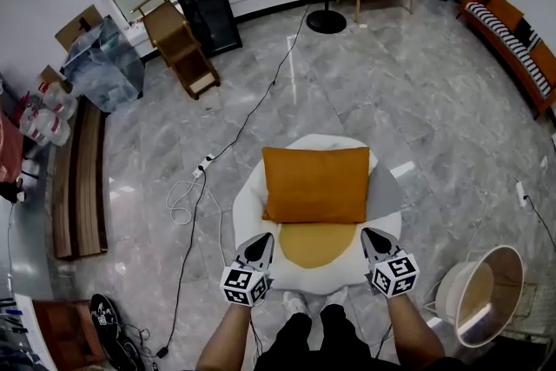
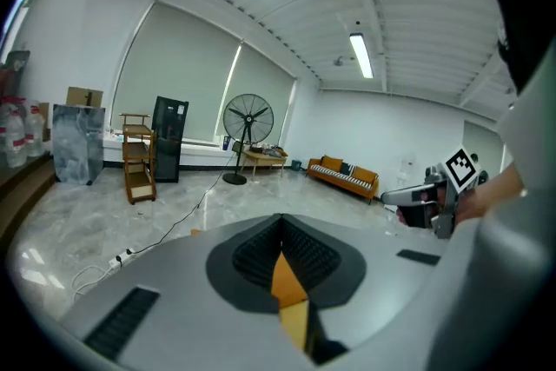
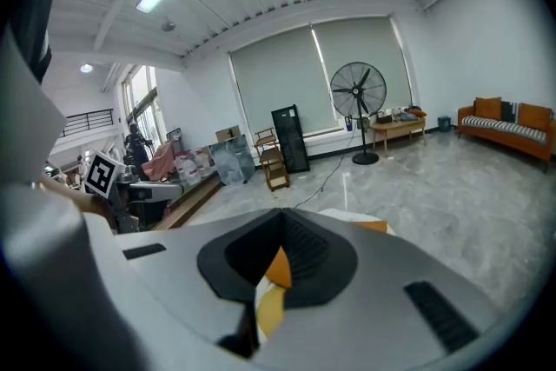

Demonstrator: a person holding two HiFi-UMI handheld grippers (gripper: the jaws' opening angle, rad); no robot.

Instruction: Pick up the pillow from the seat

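Just ahead of the left gripper (image 1: 262,243) and right gripper (image 1: 372,237), both clenched on nothing, the orange pillow (image 1: 316,184) lies crosswise on the seat (image 1: 248,213), seemingly equally near each.

Open marble floor (image 1: 347,91) all round seat (image 1: 249,208) — socket strip (image 1: 203,165) with cable lying left, round white tub (image 1: 482,295) near right.

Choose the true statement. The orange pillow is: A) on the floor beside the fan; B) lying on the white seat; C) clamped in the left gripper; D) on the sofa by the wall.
B: the head view shows the orange pillow lying on the white seat.
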